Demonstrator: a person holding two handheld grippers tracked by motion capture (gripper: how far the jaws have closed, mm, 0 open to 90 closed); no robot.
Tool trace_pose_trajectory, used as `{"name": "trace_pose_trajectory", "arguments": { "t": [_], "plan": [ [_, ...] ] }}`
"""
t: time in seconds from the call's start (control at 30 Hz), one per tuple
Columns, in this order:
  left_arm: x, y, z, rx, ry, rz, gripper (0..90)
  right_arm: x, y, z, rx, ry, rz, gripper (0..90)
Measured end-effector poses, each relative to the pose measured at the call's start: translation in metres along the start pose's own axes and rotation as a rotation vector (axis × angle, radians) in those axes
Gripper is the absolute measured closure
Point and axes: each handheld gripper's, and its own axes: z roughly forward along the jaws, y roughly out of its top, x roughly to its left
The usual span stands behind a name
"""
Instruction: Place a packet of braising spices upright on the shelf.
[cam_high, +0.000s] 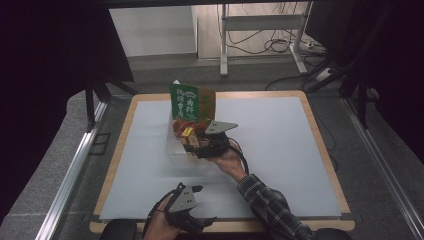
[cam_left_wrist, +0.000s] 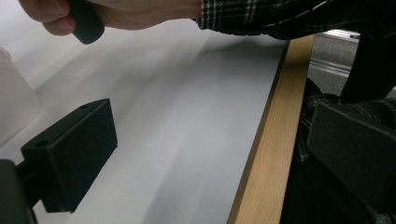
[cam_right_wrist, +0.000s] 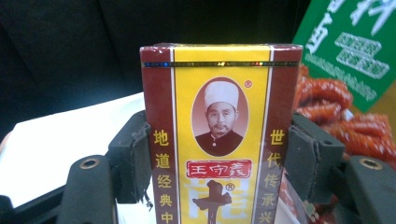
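Table (cam_high: 280, 165) with a pale grey mat and wooden rim, seen from above, dark floor and cables beyond. Right gripper (cam_high: 196, 146) near the table's middle, held by a hand with a plaid sleeve (cam_high: 270, 205), jaws clamped on the two sides of a small yellow and maroon box (cam_right_wrist: 219, 135); pads pressed against both side faces, box upright between them, printed front towards the camera that rides on the gripper. Same box (cam_high: 189, 134) hanging just above a clear plastic container (cam_high: 176, 145) on the mat. Green packet (cam_high: 186, 102) with white lettering standing upright in that container, red sausages pictured on it. Left gripper (cam_high: 192, 189) at the near table edge, jaws spread wide apart over bare mat, nothing between them.
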Motion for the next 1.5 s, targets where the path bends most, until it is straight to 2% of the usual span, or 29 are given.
{"name": "trace_pose_trajectory", "arguments": {
  "t": [0.37,0.73,0.9,1.17,1.27,1.5],
  "plan": [
    [0.000,0.000,0.001,0.003,-0.001,0.000,1.2,-0.001,-0.009,-0.004,0.026,-0.009,-0.009,32.8],
    [0.001,0.000,0.000,0.007,0.004,0.001,1.2,0.002,-0.002,-0.003,0.081,-0.039,-0.008,30.6],
    [0.001,0.000,0.001,0.007,0.005,0.002,1.2,0.003,0.002,-0.003,0.115,-0.055,-0.039,25.6],
    [0.001,0.000,0.001,0.007,0.012,-0.003,1.2,0.004,0.009,-0.005,0.130,-0.074,-0.040,18.2],
    [0.002,0.000,0.001,0.008,0.011,-0.003,1.2,0.005,0.012,-0.005,0.149,-0.070,-0.028,15.2],
    [0.002,0.000,0.001,0.007,0.013,-0.004,1.2,0.008,0.017,-0.005,0.182,-0.078,-0.036,9.8]
  ]
}}
